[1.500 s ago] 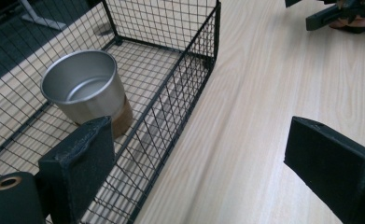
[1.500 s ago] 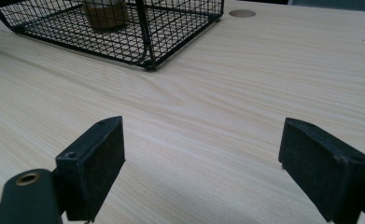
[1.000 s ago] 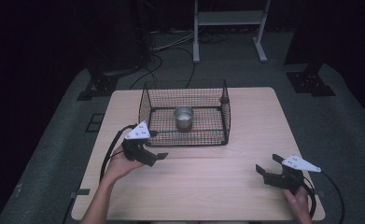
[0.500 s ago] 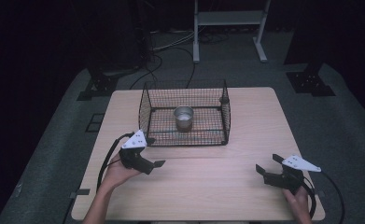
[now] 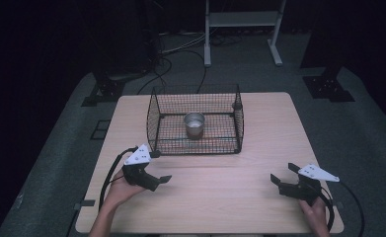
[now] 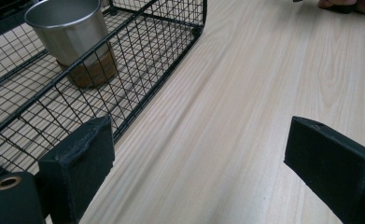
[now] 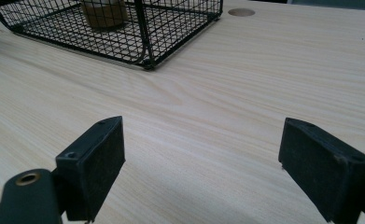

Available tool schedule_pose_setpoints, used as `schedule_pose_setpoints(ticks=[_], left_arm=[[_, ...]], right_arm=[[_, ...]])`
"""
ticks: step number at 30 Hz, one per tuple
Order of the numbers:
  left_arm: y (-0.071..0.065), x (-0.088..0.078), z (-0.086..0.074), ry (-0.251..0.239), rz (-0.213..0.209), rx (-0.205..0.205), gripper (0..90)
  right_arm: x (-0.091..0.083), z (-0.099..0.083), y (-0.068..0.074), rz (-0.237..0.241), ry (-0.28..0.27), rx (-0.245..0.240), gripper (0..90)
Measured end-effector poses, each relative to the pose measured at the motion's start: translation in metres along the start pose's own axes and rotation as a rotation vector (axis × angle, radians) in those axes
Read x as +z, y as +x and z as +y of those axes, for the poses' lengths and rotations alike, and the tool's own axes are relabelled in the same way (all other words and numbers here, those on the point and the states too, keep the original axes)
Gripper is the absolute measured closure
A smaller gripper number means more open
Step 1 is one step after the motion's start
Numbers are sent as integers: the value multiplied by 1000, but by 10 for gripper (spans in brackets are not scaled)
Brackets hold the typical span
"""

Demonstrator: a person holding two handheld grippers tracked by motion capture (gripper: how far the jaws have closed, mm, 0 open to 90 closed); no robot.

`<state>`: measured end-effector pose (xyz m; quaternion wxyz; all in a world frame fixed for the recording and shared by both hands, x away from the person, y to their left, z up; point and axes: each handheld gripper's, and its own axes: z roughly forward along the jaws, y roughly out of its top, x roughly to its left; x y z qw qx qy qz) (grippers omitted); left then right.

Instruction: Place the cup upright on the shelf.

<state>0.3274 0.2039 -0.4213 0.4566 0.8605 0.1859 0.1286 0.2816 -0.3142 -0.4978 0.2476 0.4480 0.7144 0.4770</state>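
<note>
Steel, the small round cup stands inside the black wire basket, from whose near-left corner the left gripper has drawn back, jaws apart and empty like the right gripper's, suggesting placement is finished.

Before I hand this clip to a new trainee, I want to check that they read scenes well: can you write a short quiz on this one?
1. True or false: the metal cup stands inside the wire basket.
2. What is between the pads of the left tool? A) the cup B) nothing C) a basket wire
3. Which tool is nearer to the basket, the left tool or the right tool?

Key:
1. True; the cup stands upright on the basket floor.
2. B; its jaws are open over the bare table.
3. The left tool, just off the basket's near left corner.
</note>
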Motion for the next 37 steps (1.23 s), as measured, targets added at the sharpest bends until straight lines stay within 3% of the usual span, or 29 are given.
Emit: schedule_pose_setpoints(ticks=[20, 37], left_arm=[[-11, -11, -26, -47, 26, -37, 75], [-25, -17, -47, -52, 62, -51, 75]], right_arm=[[0, 0, 0, -3, 2, -4, 137], [0, 0, 0, -2, 2, -3, 137]])
